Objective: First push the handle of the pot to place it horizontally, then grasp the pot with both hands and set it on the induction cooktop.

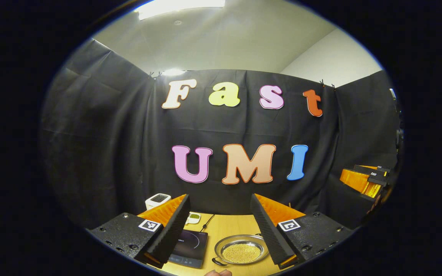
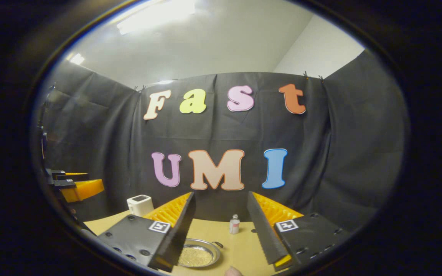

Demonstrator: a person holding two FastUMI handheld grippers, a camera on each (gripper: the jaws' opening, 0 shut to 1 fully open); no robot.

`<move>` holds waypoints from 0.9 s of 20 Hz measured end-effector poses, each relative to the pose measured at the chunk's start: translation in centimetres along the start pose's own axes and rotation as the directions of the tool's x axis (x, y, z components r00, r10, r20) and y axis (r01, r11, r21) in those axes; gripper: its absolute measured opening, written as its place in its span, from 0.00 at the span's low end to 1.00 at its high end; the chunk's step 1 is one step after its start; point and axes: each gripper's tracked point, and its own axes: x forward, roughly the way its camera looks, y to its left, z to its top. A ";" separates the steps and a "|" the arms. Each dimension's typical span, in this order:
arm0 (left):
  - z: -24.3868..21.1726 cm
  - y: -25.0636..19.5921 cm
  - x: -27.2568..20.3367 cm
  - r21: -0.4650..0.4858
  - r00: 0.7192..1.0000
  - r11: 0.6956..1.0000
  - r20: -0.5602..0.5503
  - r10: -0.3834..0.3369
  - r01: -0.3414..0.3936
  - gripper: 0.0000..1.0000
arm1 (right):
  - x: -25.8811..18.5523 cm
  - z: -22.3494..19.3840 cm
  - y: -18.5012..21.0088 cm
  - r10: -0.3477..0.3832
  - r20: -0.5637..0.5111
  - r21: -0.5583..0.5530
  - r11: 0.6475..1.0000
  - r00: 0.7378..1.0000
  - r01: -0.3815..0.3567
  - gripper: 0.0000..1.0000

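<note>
Both claws hang wide open, high above the wooden table (image 1: 231, 226); the shallow steel pot (image 1: 241, 250) lies below, nearer the left claw (image 1: 221, 226) than the right claw (image 2: 221, 226).

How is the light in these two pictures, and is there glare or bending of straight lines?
Left gripper view: a ceiling lamp burns white at the top; the pot is sharp and evenly lit. Right gripper view: the lamp smears into glare, and the table edge curves from the fisheye lens.
</note>
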 end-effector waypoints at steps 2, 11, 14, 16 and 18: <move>-0.3 -0.4 -0.5 0.006 1.000 1.000 -0.007 0.014 -0.014 0.92 | -0.3 -0.1 -1.1 -0.019 0.011 -0.017 1.000 1.000 0.019 0.57; -1.2 -2.1 -3.3 0.032 0.994 0.994 -0.032 0.104 -0.103 0.92 | -0.9 -2.9 -2.0 0.075 -0.025 0.078 0.994 0.997 -0.073 0.00; -0.9 -2.9 -3.5 0.065 0.995 0.993 -0.024 0.101 -0.099 0.95 | -1.1 -3.6 -2.7 0.086 -0.027 0.073 0.994 0.996 -0.084 0.00; -0.4 -3.3 -3.0 0.076 0.996 0.993 -0.011 0.093 -0.091 0.95 | -1.2 -3.9 -2.5 0.092 -0.035 0.085 0.992 0.995 -0.089 0.00; -0.4 -3.8 -2.2 0.073 0.997 0.994 -0.006 0.076 -0.076 0.92 | -1.1 -4.2 -2.6 0.086 -0.043 0.094 0.992 0.995 -0.082 0.00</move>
